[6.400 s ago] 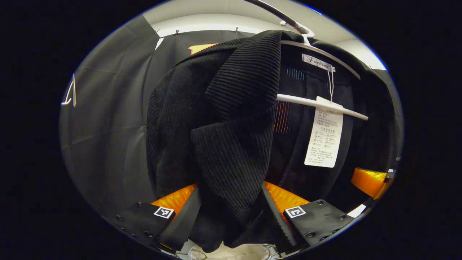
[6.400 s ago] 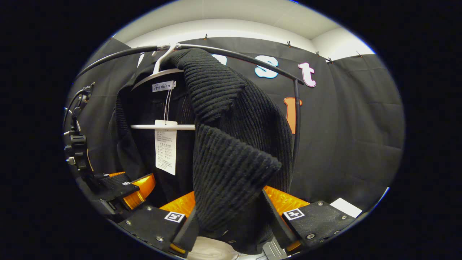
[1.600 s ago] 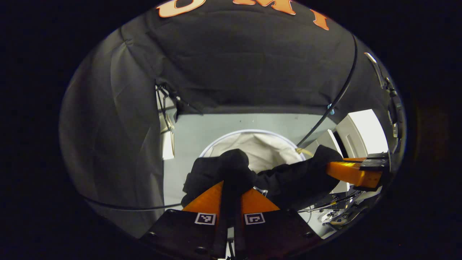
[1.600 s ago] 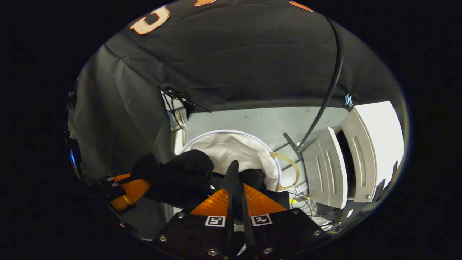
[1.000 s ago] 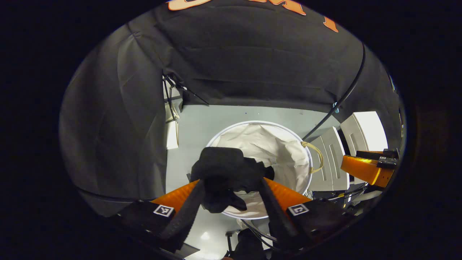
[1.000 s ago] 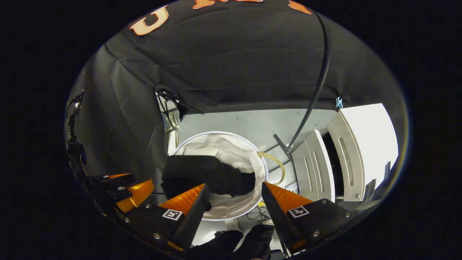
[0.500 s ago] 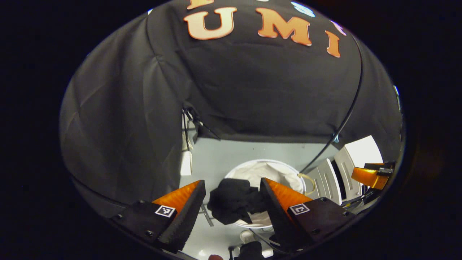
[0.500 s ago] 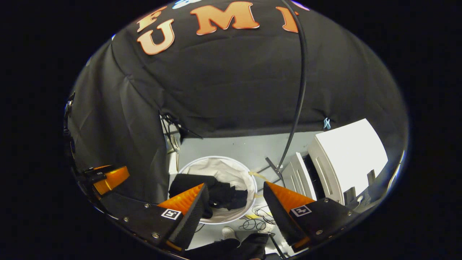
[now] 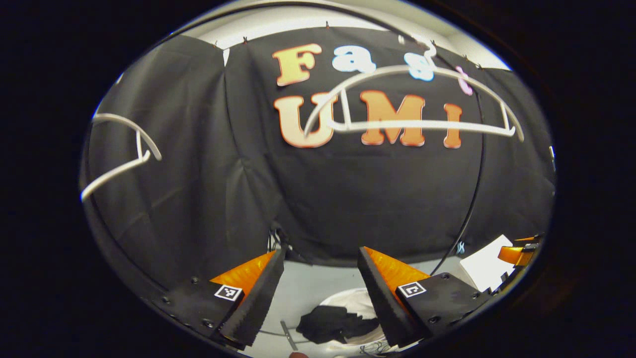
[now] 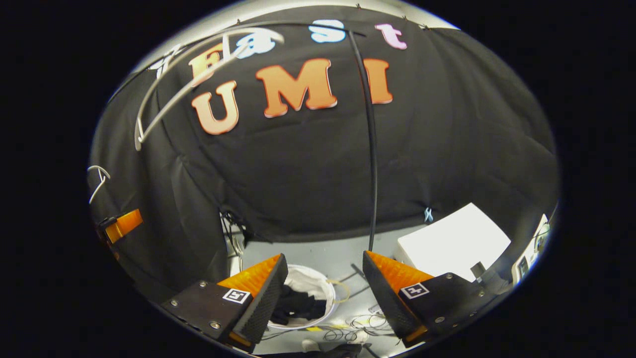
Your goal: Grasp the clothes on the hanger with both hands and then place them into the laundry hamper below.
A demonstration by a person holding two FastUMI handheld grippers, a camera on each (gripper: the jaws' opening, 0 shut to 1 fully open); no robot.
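Left hand-held gripper point(image 9: 318, 291), right hand-held gripper point(image 10: 323, 293): both spread, empty, raised since release. Clothes point(image 10: 297, 304): dropped, now in hamper point(image 10: 312, 277). Hanger point(image 9: 412, 97): bare. I judge task done.

Two bare white plastic hangers point(image 9: 412, 99), one round white laundry hamper point(image 10: 318, 291), one black knitted garment point(image 10: 295, 304), one white cabinet point(image 10: 454, 246).

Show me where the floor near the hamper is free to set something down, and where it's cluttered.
Bare grey floor lies between the booth's wall and the hamper, which holds the black clothes. It is crowded in front of the hamper, with loose cables, and to its right, by the white cabinet.
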